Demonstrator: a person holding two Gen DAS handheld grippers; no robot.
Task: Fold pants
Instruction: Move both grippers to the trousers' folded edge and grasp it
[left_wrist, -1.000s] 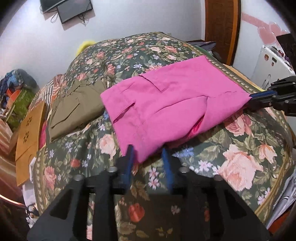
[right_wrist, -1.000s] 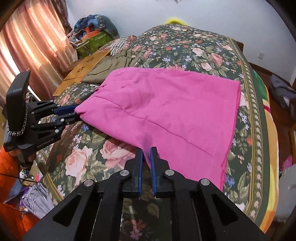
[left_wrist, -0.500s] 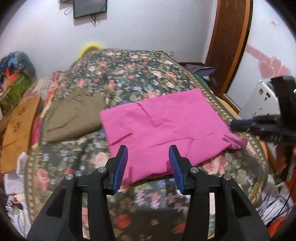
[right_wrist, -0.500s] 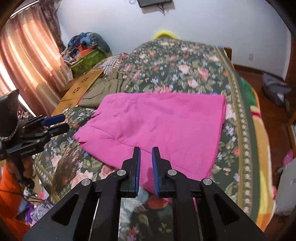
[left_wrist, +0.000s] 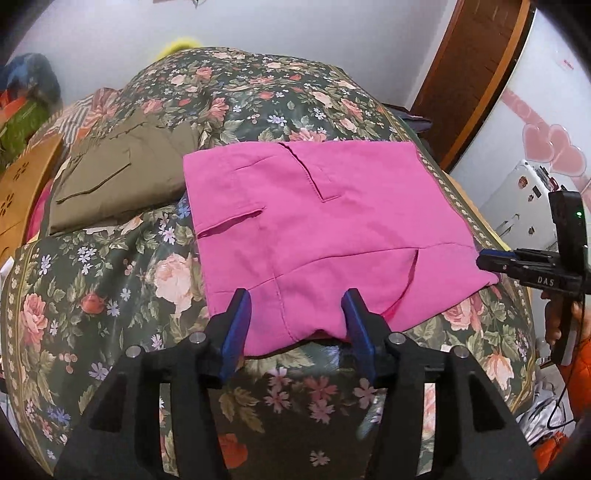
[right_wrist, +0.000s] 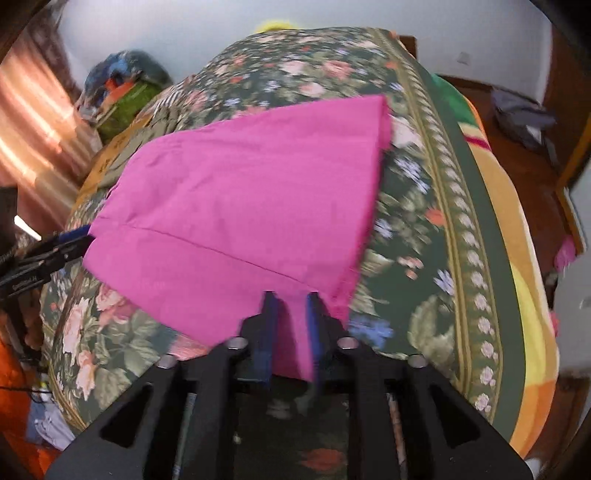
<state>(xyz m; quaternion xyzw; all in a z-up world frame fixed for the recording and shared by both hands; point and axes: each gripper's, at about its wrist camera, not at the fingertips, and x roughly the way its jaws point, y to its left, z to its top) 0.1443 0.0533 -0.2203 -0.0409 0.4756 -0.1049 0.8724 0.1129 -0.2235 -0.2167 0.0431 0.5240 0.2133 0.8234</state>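
Note:
Pink pants lie folded on the flowered bedspread; they also show in the right wrist view. My left gripper is open, its blue fingers either side of the pants' near edge. My right gripper has its fingers close together with a strip of the pink cloth between them, at the pants' near corner. It shows from the side in the left wrist view, touching the pants' right corner. The left gripper shows at the left of the right wrist view, at the pants' left corner.
Olive-brown pants lie folded to the left of the pink ones. A tan cardboard box and bags stand beside the bed at left. A white appliance and a wooden door are at right.
Both grippers pulled back, then moved in again to the pants' near edge. The left one opened wider. The right one, empty half a second ago, now has cloth between its fingers.

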